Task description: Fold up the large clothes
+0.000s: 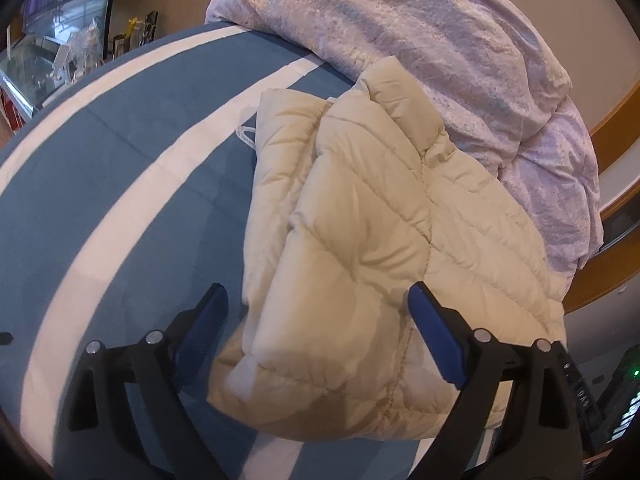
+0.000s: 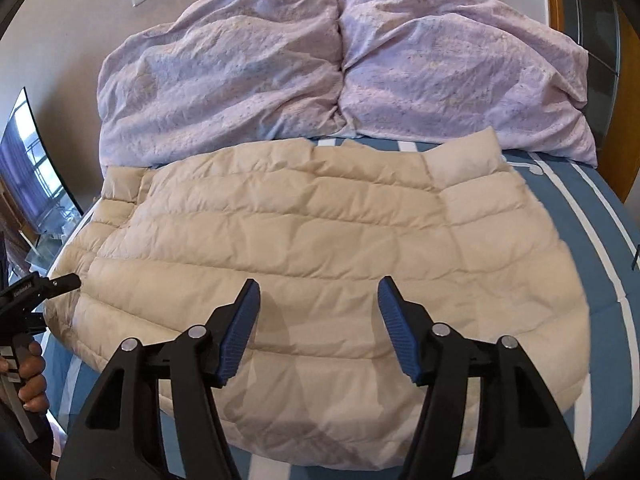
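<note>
The left gripper [image 1: 316,304] hangs wide open over the edge of the cream jacket [image 1: 360,240], holding nothing. The right gripper [image 2: 318,296] is also spread wide above the jacket [image 2: 320,232], empty.

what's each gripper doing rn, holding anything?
Left gripper: open, empty, above the puffer jacket.
Right gripper: open, empty, above the same jacket.

Cream puffer jacket [image 2: 320,264] (quilted) flat on bed.

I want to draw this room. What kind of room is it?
Most likely a bedroom: a puffy cream jacket lies on a bed with a blue-and-white striped sheet, and a rumpled lilac duvet is bunched against the wall.
</note>
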`<state>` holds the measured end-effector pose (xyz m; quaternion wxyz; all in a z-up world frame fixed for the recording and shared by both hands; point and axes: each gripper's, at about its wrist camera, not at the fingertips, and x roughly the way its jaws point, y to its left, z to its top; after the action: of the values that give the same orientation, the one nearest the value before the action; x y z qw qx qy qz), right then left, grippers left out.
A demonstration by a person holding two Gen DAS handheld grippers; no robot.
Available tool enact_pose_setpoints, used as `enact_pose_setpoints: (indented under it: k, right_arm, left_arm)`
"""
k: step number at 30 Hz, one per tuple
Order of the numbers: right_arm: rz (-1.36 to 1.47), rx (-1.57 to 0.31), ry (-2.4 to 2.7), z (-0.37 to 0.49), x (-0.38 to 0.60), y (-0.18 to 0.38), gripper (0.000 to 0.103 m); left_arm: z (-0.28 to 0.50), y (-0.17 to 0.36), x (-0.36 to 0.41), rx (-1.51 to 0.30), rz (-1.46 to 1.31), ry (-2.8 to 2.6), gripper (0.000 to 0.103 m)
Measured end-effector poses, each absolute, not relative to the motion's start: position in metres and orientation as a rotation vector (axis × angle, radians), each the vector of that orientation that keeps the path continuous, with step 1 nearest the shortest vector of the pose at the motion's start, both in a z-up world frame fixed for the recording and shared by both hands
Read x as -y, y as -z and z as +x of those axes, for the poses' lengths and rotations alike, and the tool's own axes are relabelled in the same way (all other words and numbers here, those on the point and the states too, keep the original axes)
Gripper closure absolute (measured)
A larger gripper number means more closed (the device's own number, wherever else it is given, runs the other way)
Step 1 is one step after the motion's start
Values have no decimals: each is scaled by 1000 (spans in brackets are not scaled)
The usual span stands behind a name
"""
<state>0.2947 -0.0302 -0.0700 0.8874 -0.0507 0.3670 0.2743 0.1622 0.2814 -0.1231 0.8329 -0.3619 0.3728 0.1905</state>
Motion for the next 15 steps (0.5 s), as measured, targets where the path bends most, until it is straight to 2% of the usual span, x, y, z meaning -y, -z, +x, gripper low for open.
enact_pose_setpoints:
  k: [15]
  right_arm:
    - [-126,-740,-487,292,24,89,43]
  left_arm:
    - [166,128,-280,-736,-842,-388,12]
